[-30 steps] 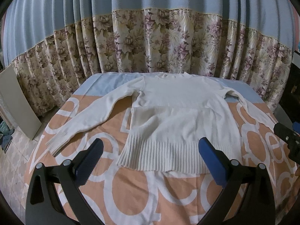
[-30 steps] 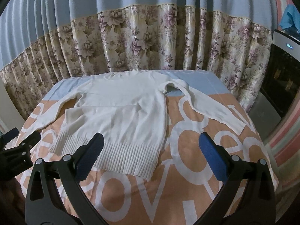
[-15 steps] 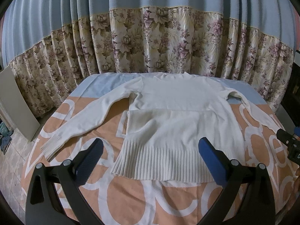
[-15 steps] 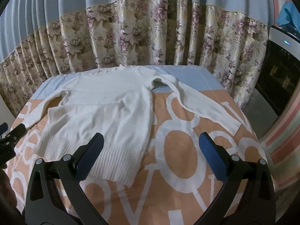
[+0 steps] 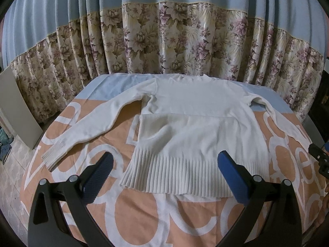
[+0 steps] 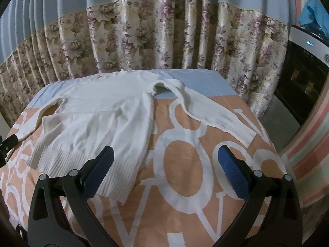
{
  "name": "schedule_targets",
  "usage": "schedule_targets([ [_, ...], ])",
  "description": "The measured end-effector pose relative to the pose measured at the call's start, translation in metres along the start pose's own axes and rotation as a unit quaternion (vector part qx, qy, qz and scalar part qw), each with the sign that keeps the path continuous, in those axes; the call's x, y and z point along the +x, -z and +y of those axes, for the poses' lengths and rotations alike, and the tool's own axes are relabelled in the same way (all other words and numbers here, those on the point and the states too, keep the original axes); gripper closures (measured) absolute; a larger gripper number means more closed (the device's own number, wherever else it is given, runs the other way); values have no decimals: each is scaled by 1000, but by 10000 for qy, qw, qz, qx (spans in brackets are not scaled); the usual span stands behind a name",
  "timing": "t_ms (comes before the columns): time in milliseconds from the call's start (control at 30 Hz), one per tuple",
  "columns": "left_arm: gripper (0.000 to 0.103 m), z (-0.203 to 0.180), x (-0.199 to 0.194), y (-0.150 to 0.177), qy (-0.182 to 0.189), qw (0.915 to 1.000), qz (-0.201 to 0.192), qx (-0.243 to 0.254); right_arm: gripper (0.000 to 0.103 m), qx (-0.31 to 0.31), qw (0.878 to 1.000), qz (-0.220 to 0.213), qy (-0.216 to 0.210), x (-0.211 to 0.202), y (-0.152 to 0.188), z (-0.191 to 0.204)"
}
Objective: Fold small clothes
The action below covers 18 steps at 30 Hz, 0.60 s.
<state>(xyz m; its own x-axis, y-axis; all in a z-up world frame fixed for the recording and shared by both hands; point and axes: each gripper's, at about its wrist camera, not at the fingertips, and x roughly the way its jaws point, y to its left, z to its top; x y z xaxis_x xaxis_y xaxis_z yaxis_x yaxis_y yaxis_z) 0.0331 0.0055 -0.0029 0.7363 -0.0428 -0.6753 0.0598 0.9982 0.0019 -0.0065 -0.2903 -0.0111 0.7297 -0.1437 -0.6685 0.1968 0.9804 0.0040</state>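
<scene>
A cream knit sweater (image 5: 197, 123) lies flat on the table, ribbed hem nearest me, both sleeves spread out. It also shows in the right wrist view (image 6: 107, 115). Its left sleeve cuff (image 5: 54, 154) lies at the left; its right sleeve cuff (image 6: 242, 131) lies at the right. My left gripper (image 5: 164, 170) is open and empty, above the hem. My right gripper (image 6: 164, 168) is open and empty, over the cloth to the right of the hem corner.
The table has an orange and white lettered cloth (image 5: 144, 212) with a blue band at the back. A floral curtain (image 5: 185, 45) hangs close behind. A grey board (image 5: 16, 111) leans at the left. A dark appliance (image 6: 304, 78) stands at the right.
Both grippers have swung outward: the left view shifted left, the right view shifted right toward the right sleeve. The sweater has not moved. Both grippers stay open.
</scene>
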Motion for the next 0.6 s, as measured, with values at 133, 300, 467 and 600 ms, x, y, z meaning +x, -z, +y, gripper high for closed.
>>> schedule_targets([
  [133,2,0,-3,3,6,10000,-45,23,3,38,10000,-50,34,-4,4,-6],
  [300,2,-5,-9,7,13,9999,-73,96,3,93,9999,-109,13,-10,6,-10],
  [467,2,-6,-9,8,2,9999,-73,90,3,123,9999,-77,26,-11,7,-12],
  [600,2,-7,-11,11,-20,10000,-63,66,3,190,9997,-85,94,-10,8,-20],
])
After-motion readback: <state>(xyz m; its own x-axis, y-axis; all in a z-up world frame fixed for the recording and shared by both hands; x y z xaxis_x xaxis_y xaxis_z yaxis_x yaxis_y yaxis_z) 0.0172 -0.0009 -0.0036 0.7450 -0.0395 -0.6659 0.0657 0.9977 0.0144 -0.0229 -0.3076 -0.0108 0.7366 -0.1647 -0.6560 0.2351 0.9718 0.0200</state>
